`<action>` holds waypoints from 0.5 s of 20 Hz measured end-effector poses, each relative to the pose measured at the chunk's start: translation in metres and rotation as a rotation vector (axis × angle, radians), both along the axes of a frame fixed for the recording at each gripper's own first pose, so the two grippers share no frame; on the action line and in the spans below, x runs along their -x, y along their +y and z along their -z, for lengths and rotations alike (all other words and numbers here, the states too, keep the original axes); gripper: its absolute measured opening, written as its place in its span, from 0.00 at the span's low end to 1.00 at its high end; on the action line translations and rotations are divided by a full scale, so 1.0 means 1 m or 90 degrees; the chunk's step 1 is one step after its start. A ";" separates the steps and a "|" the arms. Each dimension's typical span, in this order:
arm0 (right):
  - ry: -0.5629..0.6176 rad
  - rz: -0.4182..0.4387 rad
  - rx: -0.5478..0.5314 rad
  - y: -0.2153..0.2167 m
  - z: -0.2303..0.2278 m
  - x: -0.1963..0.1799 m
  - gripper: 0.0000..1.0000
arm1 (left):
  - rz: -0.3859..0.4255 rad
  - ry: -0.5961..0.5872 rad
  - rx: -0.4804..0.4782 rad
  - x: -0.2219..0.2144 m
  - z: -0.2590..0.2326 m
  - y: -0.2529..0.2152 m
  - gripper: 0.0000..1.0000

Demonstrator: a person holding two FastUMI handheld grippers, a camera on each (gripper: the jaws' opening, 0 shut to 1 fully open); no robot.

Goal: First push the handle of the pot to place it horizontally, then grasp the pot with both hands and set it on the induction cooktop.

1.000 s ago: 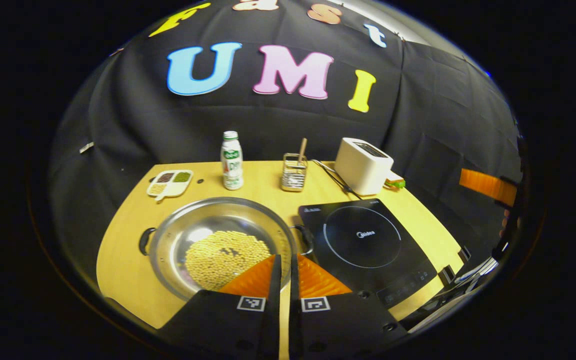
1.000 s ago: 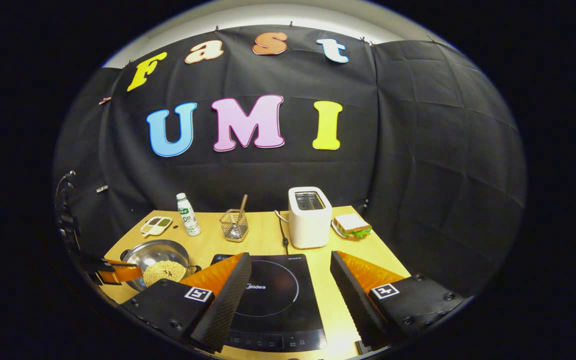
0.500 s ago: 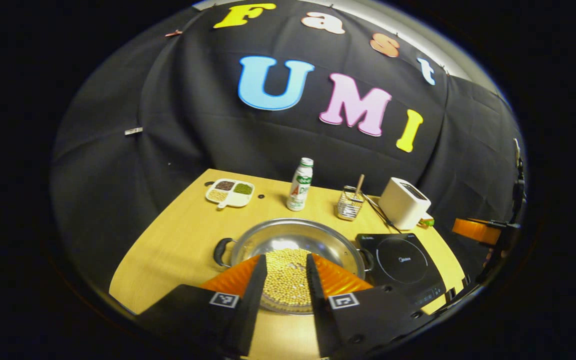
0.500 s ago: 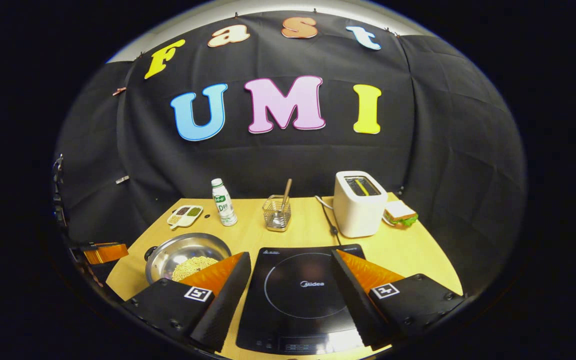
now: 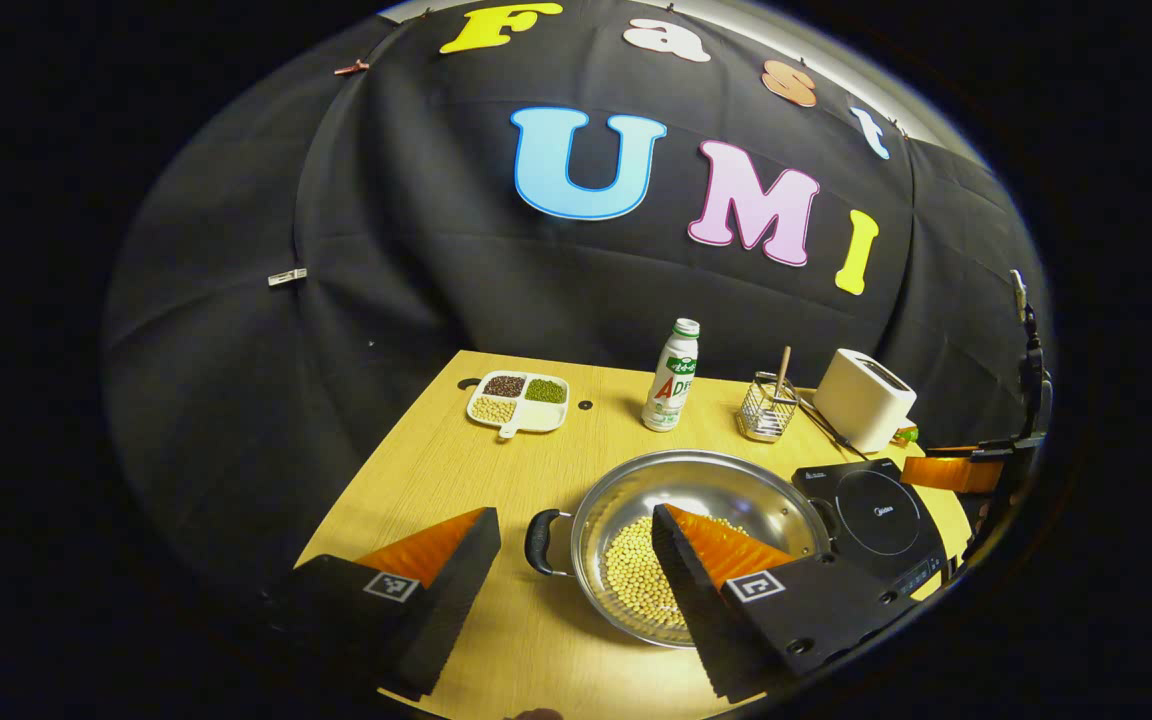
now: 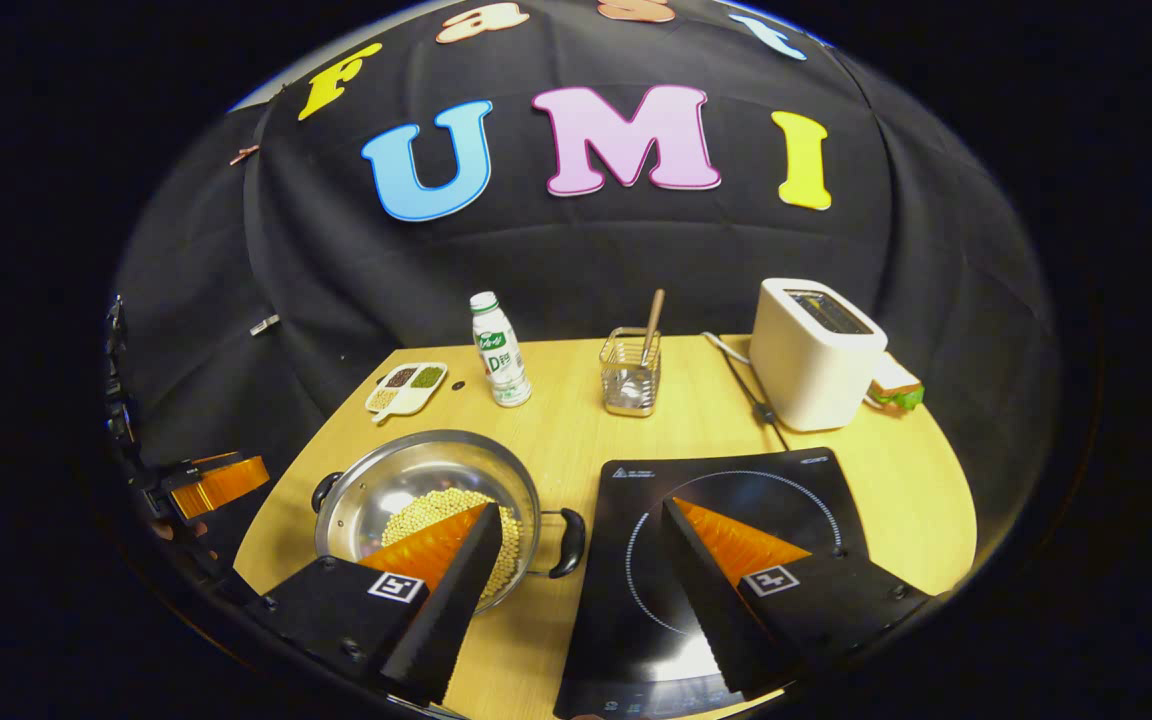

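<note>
Steel pot [image 5: 701,540] sits between both grippers' wide-spread jaws.

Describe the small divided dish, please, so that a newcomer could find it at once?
Start at the wooden table and go to its far left corner, beyond the steel pot. The divided dish lies left of the bottle: flat, white, its compartments holding different-coloured grains.

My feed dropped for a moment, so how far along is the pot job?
Done, it seems: the pot sits with its handles pointing sideways, level across the table. In hand: both claws are open, the left claw bracketing the pot's left handle, the right claw lined up on the right one, neither gripping. Left: grip both handles, lift, and set the pot on the cooktop, which is bare.
</note>
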State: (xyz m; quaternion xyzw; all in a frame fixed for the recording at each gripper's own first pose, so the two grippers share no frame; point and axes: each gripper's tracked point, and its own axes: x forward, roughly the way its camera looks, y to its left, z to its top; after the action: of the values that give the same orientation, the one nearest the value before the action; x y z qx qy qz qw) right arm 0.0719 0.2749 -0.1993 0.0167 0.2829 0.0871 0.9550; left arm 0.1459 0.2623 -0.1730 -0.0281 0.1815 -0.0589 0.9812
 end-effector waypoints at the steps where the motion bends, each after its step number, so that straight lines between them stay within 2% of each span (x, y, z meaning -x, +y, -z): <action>1: 0.013 -0.002 -0.003 0.005 0.009 -0.005 0.99 | 0.004 0.005 0.004 -0.005 0.004 -0.001 0.95; 3: 0.036 -0.003 -0.016 0.014 0.027 -0.015 0.99 | 0.017 0.016 0.014 -0.016 0.013 -0.003 0.96; 4: 0.046 -0.002 -0.021 0.017 0.034 -0.018 1.00 | 0.021 0.019 0.017 -0.020 0.017 -0.004 0.93; 5: 0.059 -0.003 -0.027 0.021 0.044 -0.023 1.00 | 0.025 0.025 0.020 -0.025 0.022 -0.004 0.95; 10: 0.104 -0.003 -0.049 0.031 0.080 -0.039 0.99 | 0.026 0.041 0.027 -0.051 0.043 0.004 0.96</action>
State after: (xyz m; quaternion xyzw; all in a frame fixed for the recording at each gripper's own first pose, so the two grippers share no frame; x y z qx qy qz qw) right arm 0.1113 0.3064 -0.2790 0.0595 0.3563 0.0983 0.9273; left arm 0.1967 0.2660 -0.2160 -0.0474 0.2121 -0.0819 0.9727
